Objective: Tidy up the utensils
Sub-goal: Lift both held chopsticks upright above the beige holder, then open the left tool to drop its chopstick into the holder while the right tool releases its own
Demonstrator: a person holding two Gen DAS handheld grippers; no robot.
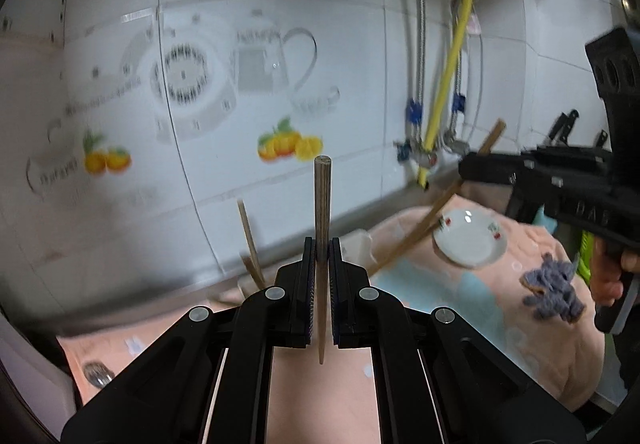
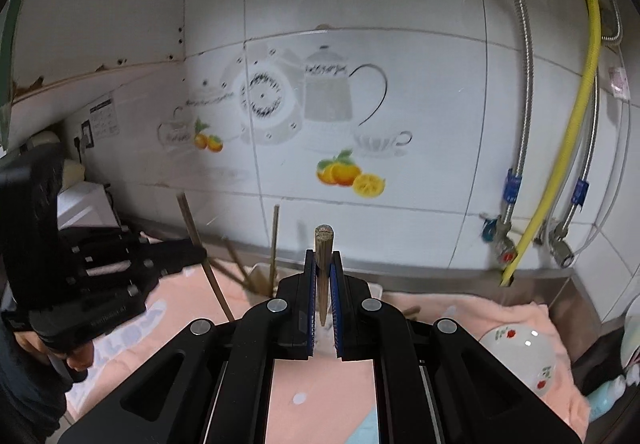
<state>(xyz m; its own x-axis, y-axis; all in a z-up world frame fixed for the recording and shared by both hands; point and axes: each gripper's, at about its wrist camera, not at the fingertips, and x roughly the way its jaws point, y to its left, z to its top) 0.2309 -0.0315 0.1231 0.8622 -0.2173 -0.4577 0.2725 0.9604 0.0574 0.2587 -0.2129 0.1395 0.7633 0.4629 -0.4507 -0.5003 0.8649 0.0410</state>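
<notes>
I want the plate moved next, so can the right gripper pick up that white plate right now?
Probably not yet: the right gripper is shut on a chopstick, so its jaws are occupied. The white plate lies uncovered on the pink cloth.

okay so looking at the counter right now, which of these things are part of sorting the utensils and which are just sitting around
Part of the job:
left gripper shut on a chopstick
right gripper shut on another chopstick
white holder with chopsticks already inside

Just lying about:
white plate
grey-purple cloth
pink towel
yellow hose
</notes>
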